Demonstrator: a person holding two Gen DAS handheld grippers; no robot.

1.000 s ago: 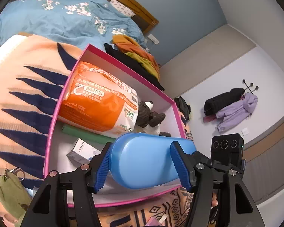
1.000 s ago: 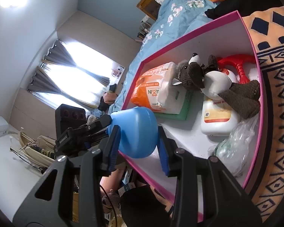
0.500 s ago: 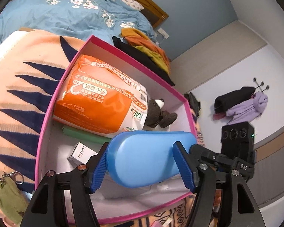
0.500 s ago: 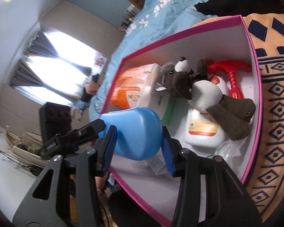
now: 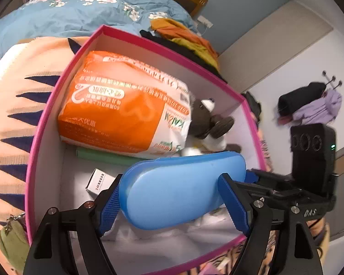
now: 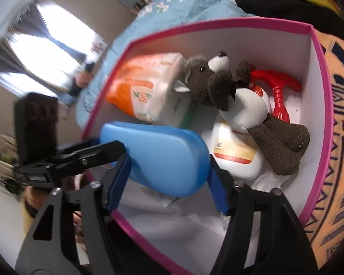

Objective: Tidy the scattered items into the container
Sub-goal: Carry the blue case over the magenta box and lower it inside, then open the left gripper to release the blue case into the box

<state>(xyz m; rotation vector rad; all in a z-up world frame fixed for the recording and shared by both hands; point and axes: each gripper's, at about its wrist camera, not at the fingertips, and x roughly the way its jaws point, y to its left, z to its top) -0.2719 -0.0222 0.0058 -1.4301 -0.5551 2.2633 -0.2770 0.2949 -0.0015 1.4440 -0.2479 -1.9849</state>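
1. Blue case [image 5: 183, 190]: oblong, smooth light-blue plastic, with rounded ends and a thin seam running along near the upper edge.
2. Placed inside the pink box [image 5: 162, 45], in the near part, lengthwise along the near wall. Hard to tell whether already lying on the white floor or just above it.
3. Just behind it: orange pack [image 5: 126, 114] on top of a flat green thing [image 5: 103, 155]; to one side a small white carton [image 5: 98, 181]; toward the other end a brown-and-white plush animal [image 6: 229, 91], a white bottle [image 6: 236, 158] and a red toy [image 6: 277, 91].
4. Left gripper [image 5: 171, 176]: at one end of the case, tilted steeply down into the box. Jaws apart and just been opening, with the case between the blue pads but reaching out past the right-side finger. Seems no longer clamped.
5. Right gripper [image 6: 167, 160]: at the opposite end of the case, facing the left one, also tilted steeply down. Jaws apart and just been opening, with the case between them and running out past the left-side finger. No firm press of the pads to see.
6. Under the box: orange patterned blanket [image 5: 11, 114], with a green pouch [image 5: 11, 243] on a key ring beside the near corner.
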